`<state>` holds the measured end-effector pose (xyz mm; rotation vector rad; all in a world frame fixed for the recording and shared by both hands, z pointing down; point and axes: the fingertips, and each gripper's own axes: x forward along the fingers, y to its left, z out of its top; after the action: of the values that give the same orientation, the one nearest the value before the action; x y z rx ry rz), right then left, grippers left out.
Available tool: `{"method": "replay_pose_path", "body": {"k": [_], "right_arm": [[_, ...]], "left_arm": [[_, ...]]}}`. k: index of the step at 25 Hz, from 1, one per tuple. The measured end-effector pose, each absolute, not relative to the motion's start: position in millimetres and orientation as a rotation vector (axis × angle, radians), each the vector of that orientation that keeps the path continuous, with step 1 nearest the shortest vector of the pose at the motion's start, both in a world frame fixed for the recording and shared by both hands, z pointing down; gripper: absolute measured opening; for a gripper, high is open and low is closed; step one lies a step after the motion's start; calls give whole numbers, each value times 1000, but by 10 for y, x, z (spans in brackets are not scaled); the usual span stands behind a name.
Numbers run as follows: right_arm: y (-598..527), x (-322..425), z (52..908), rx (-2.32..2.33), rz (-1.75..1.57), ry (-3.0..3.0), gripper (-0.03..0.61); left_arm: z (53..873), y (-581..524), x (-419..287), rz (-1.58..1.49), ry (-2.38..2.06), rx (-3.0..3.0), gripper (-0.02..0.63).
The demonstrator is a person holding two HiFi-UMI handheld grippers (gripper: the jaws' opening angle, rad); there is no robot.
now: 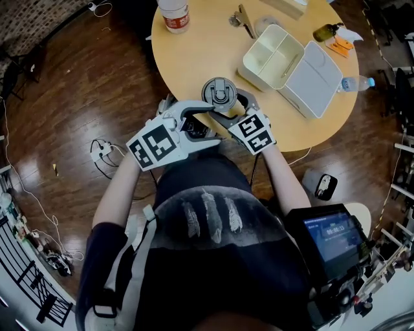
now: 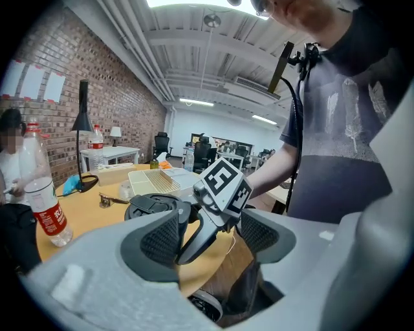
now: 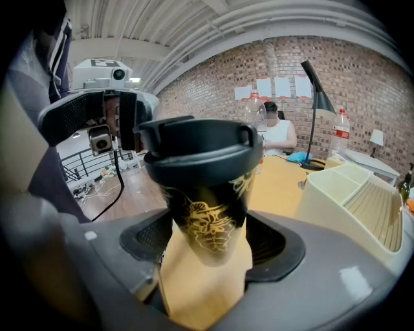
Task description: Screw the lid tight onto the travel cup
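A black travel cup (image 3: 208, 200) with a gold pattern stands near the front edge of the round wooden table (image 1: 194, 58), and its black flip lid (image 1: 218, 92) sits on top. My right gripper (image 3: 208, 249) is shut on the cup's lower body, a pad against each side. In the head view the right gripper (image 1: 229, 111) sits just in front of the cup. My left gripper (image 1: 208, 123) is held open beside it from the left. In the left gripper view the lid (image 2: 154, 205) lies just beyond the left pad, and the left gripper (image 2: 208, 236) holds nothing.
An open cream lunch box (image 1: 278, 61) lies to the right of the cup. A water bottle (image 1: 173, 14) and a metal clip (image 1: 242, 18) are at the far side. A desk lamp (image 3: 317, 110) and a seated person are across the table.
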<state>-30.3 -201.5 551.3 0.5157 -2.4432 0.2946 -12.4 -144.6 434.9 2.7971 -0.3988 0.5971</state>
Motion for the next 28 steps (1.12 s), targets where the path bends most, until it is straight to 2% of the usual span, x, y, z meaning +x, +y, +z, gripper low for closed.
{"method": "replay_pose_path", "body": {"k": [9, 18, 28], "right_arm": [[-1993, -300, 5523, 508, 299, -2439, 350], [-2027, -281, 5546, 533, 294, -2429, 347], [-1977, -296, 5516, 516, 313, -2430, 347]], "left_arm": [[4216, -1614, -444, 649, -501, 2839, 310], [4418, -1836, -390, 776, -417, 2881, 310], [4356, -1695, -319, 669, -552, 2809, 310]]}}
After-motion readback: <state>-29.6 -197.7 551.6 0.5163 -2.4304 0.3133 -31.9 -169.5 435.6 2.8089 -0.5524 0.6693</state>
